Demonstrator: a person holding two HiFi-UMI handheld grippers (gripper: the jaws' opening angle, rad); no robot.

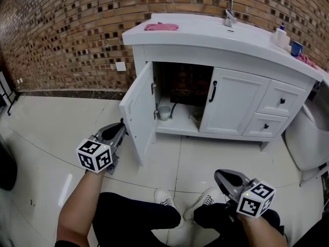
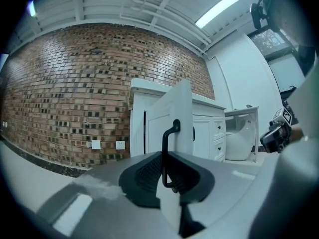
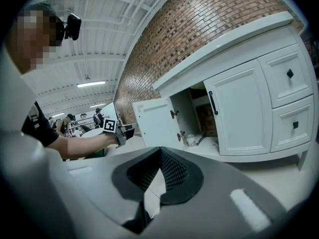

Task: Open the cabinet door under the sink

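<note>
Two white sneakers (image 1: 165, 197) rested on the glossy pale tiled floor (image 1: 51, 143) in front of the vanity (image 1: 180, 42), with the right gripper (image 1: 222, 176) just above them, well short of the vanity, its ribbed dark pads pressed together on nothing. Under the vanity's left half, the cabinet door (image 1: 139, 115) stood wide open, hinged at the cabinet's left side and angled out over the floor. It was a flat white panel with a recessed frame on its face and two metal hinges on its inner edge. Its slim black bar handle (image 2: 168, 148), bent at the top, stood upright between the jaws of the left gripper (image 1: 119, 129), which were clamped on it at the door's free edge. Inside the opening a small white cup (image 1: 164, 111) sat on the shelf. Beside it, the vanity's second door (image 1: 234, 104) was closed, with a matching black handle. A curved chrome faucet (image 1: 226, 4) rose from the smooth white countertop, a pink cloth (image 1: 161, 27) lay at the top's left end, and a rough brick wall (image 1: 67, 30) ran behind.
</note>
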